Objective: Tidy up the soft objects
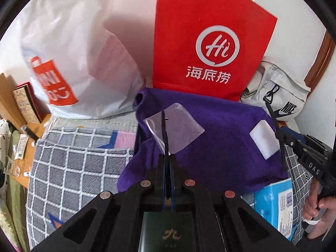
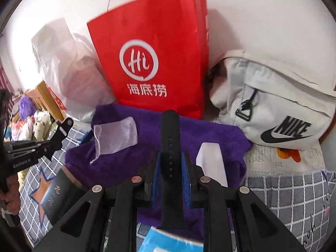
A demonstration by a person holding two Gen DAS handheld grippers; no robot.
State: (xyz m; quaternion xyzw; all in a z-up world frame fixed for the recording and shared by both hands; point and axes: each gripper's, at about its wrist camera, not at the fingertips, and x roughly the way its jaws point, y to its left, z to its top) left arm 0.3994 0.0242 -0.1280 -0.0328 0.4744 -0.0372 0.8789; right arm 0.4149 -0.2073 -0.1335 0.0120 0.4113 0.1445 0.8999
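A purple towel (image 1: pixel 220 147) (image 2: pixel 126 161) lies spread on the bed. On it rest a translucent drawstring pouch (image 1: pixel 178 130) (image 2: pixel 115 136) and a white flat pad (image 1: pixel 263 140) (image 2: pixel 212 166). My left gripper (image 1: pixel 167 157) (image 2: pixel 57 138) is shut on a thin black strap (image 1: pixel 164 130), seen edge-on above the pouch. My right gripper (image 2: pixel 171 157) (image 1: pixel 280 135) is shut on a wider black watch strap with holes (image 2: pixel 170 138), held over the towel next to the white pad. A hand (image 1: pixel 319 208) grips the right tool.
A red paper bag (image 1: pixel 210 42) (image 2: pixel 151 63), a white plastic bag (image 1: pixel 73 52) and a white Nike bag (image 2: pixel 273 105) stand against the wall behind the towel. A blue box (image 1: pixel 275 203) lies near the towel's front edge. Checked bedding (image 1: pixel 73 168) covers the bed; a cluttered wooden nightstand (image 1: pixel 12 105) stands left.
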